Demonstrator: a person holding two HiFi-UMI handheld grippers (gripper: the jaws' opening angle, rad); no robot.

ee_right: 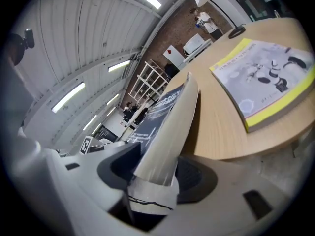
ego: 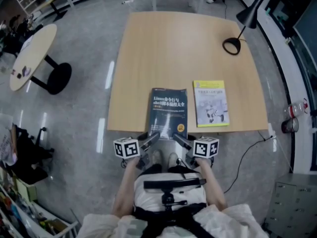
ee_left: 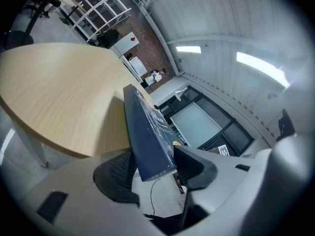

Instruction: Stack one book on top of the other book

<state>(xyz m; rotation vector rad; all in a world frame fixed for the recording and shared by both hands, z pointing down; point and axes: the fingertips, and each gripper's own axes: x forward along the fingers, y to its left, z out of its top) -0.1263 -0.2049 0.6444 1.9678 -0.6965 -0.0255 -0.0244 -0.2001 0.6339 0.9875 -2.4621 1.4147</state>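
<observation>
A dark blue book point(ego: 168, 110) lies at the near edge of the wooden table point(ego: 173, 48), its near end raised. My left gripper point(ego: 152, 138) is shut on its near left corner, and my right gripper point(ego: 179, 139) is shut on its near right corner. In the left gripper view the blue spine point(ee_left: 147, 132) stands tilted between the jaws of the left gripper point(ee_left: 155, 166), above the table top. In the right gripper view the book's pale page edge point(ee_right: 167, 127) sits in the right gripper point(ee_right: 157, 171). A yellow and white book point(ego: 211, 103) point(ee_right: 266, 82) lies flat to the right.
A black desk lamp point(ego: 237, 33) stands at the table's far right corner. A round side table point(ego: 32, 53) is off to the left on the floor. Bottles point(ego: 292, 118) and a grey cabinet point(ego: 292, 207) are at the right. A cable point(ego: 247, 152) trails over the floor.
</observation>
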